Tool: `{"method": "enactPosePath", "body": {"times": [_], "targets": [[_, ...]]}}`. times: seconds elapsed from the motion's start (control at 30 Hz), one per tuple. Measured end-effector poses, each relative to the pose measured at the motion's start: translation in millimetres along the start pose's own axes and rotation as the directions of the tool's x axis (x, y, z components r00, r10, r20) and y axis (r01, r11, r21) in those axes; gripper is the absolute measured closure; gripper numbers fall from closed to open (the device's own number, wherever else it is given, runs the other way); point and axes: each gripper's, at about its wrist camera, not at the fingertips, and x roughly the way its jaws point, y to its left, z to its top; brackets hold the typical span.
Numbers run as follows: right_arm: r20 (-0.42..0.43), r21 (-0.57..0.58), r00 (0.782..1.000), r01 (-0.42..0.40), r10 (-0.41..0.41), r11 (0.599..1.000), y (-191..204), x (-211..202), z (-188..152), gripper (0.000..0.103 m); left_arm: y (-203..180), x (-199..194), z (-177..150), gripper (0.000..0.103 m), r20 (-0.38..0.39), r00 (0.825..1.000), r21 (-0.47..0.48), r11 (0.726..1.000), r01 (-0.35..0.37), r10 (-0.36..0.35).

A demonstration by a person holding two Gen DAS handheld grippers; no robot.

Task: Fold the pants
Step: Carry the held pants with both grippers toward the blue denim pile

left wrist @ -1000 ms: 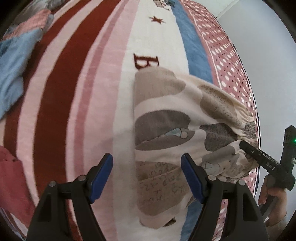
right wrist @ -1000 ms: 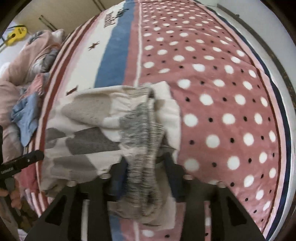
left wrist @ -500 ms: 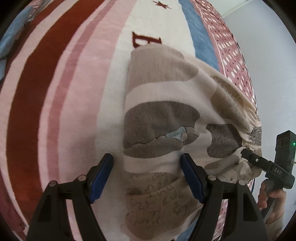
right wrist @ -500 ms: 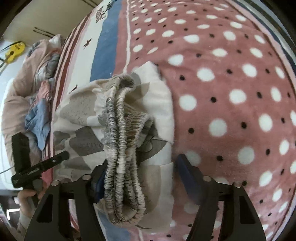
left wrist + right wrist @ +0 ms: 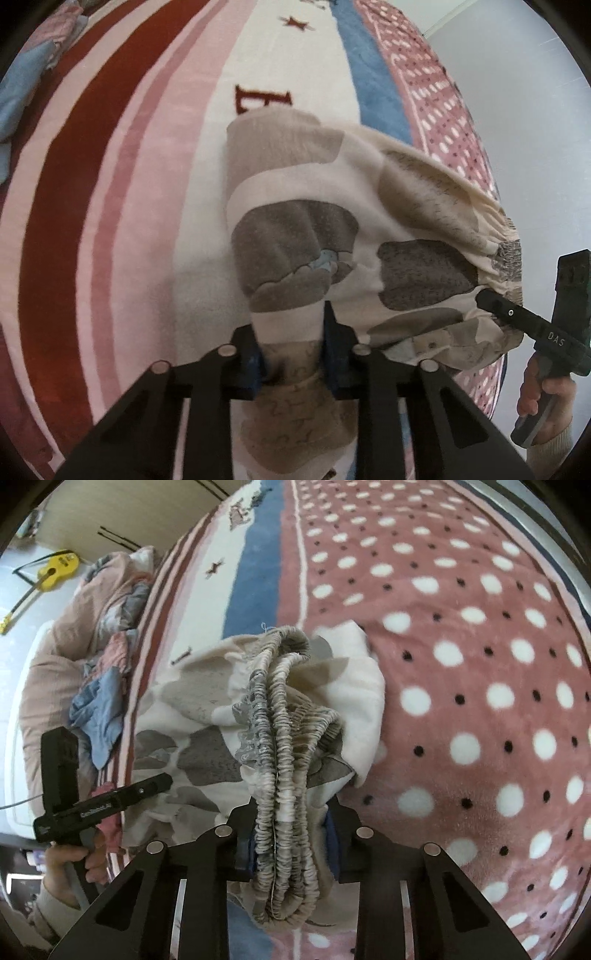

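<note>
Here we clamp the left gripper (image 5: 291,345) on the folded edge of the pants (image 5: 332,236), at 6 o'clock in the left wrist view, the fabric bunched between its blue pads. We clamp the right gripper (image 5: 290,840) on the gathered elastic waistband (image 5: 280,760), at 6 o'clock in the right wrist view. The pants lie folded on the striped and dotted blanket (image 5: 480,664), with a clothes pile (image 5: 96,709) at 9 o'clock.

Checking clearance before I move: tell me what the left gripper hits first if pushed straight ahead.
The left gripper is already shut on the pants; going straight on, it would just bunch more of them along the blanket, as far as depth shows.
</note>
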Motion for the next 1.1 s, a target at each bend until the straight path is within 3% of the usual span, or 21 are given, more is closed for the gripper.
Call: {"method": "enactPosePath", "body": {"times": [0.33,0.53,0.8,1.1], "targets": [[0.055,-0.067,0.998,-0.027,0.030,0.997,37,-33,-6,0.082,-4,-55,-9,0.087,0.091,0.996,0.029,1.000,-0.006,0.004],[0.079,-0.123,0.996,-0.037,0.047,0.992,70,-46,-16,0.082,13,-94,-28,0.087,0.144,0.990,0.027,0.999,-0.018,0.014],[0.066,-0.191,0.996,-0.048,0.062,0.980,137,-39,-30,0.083,73,-144,-51,0.087,0.191,0.981,-0.033,0.999,-0.023,0.029],[0.028,-0.280,0.996,-0.075,0.087,0.957,251,-1,-46,0.083,172,-209,-78,0.087,0.233,0.969,-0.082,0.995,-0.065,0.083]]}}
